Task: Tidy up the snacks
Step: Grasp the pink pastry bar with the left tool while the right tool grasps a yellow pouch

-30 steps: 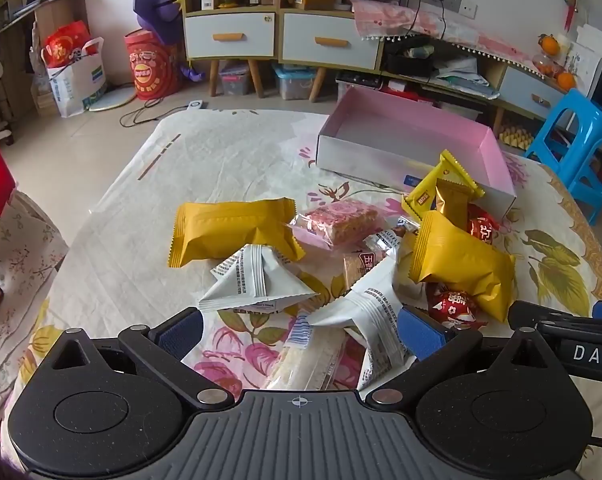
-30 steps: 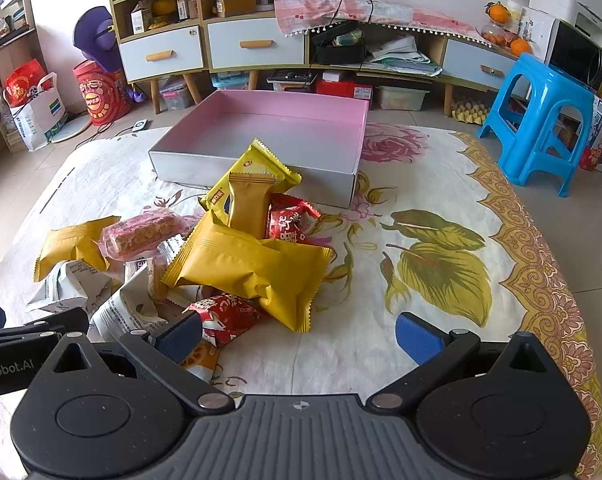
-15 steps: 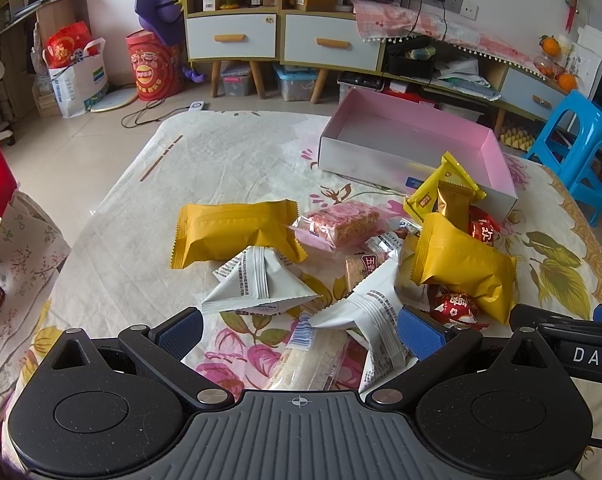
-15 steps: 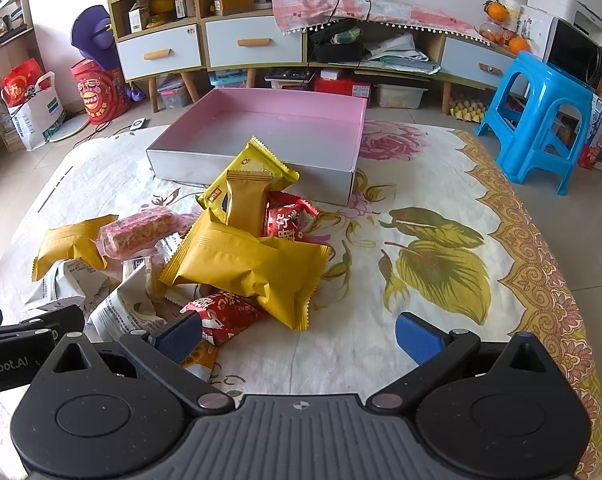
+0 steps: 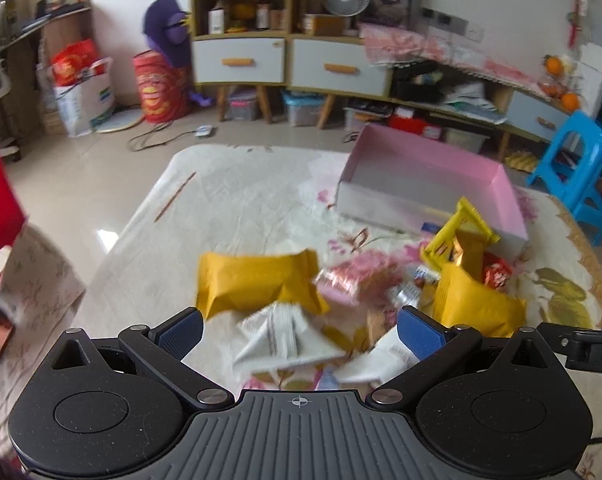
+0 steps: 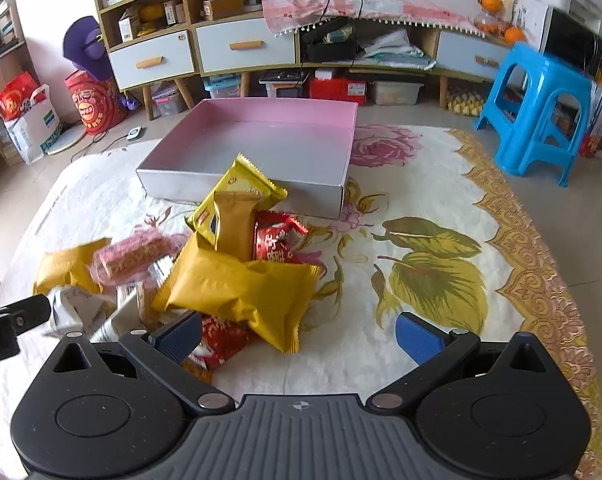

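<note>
Little writing can be read: the white letters "DA" are seen on the black body of the right gripper at the edge of the left wrist view, and the red packet (image 6: 275, 240) carries white characters too small to be made out. The print on the white packets (image 5: 285, 336) is blurred.

The left gripper (image 5: 299, 330) is held low over the near side of the snack pile, with its blue-padded fingers (image 5: 179, 330) spread wide and nothing between them; a white packet lies below the gap. The right gripper (image 6: 299, 334) is held level beside it, its fingers (image 6: 419, 338) likewise spread apart and empty, above the cloth and the near edge of a large yellow packet (image 6: 241, 288).

The snacks are heaped on a counter covered by a floral cloth (image 6: 433, 272). A second large yellow packet (image 5: 257, 280) lies to the left, and a pink-wrapped bar (image 6: 131, 258) rests between the two. A smaller yellow packet (image 6: 237, 196) and a gold one (image 6: 233, 224) are propped against the front wall of the pink box (image 6: 261, 136), which stands open behind the pile with no snacks seen in it. Another red packet (image 6: 221, 340) lies just beyond the right gripper's left finger.
</note>
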### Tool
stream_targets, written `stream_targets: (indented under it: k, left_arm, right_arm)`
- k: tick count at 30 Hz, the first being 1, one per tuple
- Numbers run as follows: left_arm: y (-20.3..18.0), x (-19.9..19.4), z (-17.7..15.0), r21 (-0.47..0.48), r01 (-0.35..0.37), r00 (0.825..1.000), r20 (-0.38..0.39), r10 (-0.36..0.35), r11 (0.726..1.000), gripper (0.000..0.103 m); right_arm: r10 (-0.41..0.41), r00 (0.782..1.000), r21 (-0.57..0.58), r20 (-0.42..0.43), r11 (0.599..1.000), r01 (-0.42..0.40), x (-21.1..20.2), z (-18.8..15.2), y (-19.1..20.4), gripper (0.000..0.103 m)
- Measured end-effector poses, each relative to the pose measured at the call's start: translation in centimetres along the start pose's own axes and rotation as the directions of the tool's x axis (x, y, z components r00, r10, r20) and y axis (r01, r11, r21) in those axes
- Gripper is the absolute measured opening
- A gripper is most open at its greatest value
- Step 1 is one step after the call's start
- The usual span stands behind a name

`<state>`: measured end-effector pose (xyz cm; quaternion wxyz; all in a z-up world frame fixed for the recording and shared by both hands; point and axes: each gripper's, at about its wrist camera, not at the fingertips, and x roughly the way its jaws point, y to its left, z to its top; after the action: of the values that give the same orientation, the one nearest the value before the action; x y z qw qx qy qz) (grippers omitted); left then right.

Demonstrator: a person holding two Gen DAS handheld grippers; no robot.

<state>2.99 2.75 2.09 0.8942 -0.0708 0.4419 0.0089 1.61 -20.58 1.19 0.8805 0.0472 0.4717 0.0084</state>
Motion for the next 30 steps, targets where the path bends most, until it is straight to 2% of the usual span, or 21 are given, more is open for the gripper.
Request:
stream_targets:
  k: [5, 8, 10, 12, 14, 16, 19, 24, 27, 30]
  left_arm:
    - [0.3, 1.6, 2.2, 0.081, 0.076, 0.996, -0.054, -0.072, 0.994, 0.103]
    - [0.2, 2.8, 3.2, 0.143, 0.113, 0.99, -0.1, -0.099, 0.983, 0.103]
    - [0.3, 3.6, 3.4, 0.169, 0.122, 0.988, -0.111, -0.105, 0.978, 0.103]
    - [0.7, 4.4, 3.5, 0.174, 0.139, 0.987, -0.107, -0.122, 0.975, 0.103]
    - [1.4, 5.2, 3.4, 0.176, 0.178, 0.981, -0.107, -0.161, 0.968, 0.103]
    - [1.9, 5.9, 3.4, 0.194, 0.208, 0.978, -0.068, -0.199, 0.959, 0.102]
    - [2.2, 7.0, 3.5, 0.246, 0.266, 0.963, -0.029, -0.267, 0.932, 0.1]
    - [1.4, 8.6, 4.4, 0.319, 0.326, 0.939, 0.002, -0.345, 0.89, 0.092]
    - [0.9, 9.3, 4.6, 0.317, 0.378, 0.918, -0.006, -0.396, 0.87, 0.085]
    - [0.4, 10.3, 4.5, 0.291, 0.407, 0.908, -0.027, -0.418, 0.866, 0.073]
  right_arm:
    - [0.091, 0.992, 0.007, -0.086, 0.996, -0.091, 1.0, 2.0, -0.3, 0.095]
    - [0.147, 0.986, -0.071, -0.083, 0.986, -0.153, 1.6, 2.9, 0.4, 0.095]
    - [0.168, 0.977, -0.124, -0.134, 0.975, -0.185, 2.2, 3.4, 0.9, 0.092]
    - [0.186, 0.968, -0.149, -0.166, 0.966, -0.211, 2.9, 3.6, 1.2, 0.089]
    - [0.221, 0.962, -0.168, -0.159, 0.954, -0.247, 3.3, 3.5, 1.4, 0.086]
    - [0.238, 0.96, -0.212, -0.147, 0.941, -0.265, 3.6, 3.3, 1.8, 0.084]
    - [0.258, 0.959, -0.284, -0.115, 0.917, -0.281, 4.0, 2.8, 2.2, 0.081]
    - [0.262, 0.961, -0.35, -0.085, 0.896, -0.275, 5.4, 2.9, 1.5, 0.075]
    - [0.274, 0.958, -0.357, -0.084, 0.89, -0.286, 6.3, 3.2, 0.9, 0.074]
    - [0.305, 0.949, -0.371, -0.078, 0.875, -0.311, 6.3, 3.2, 0.5, 0.075]
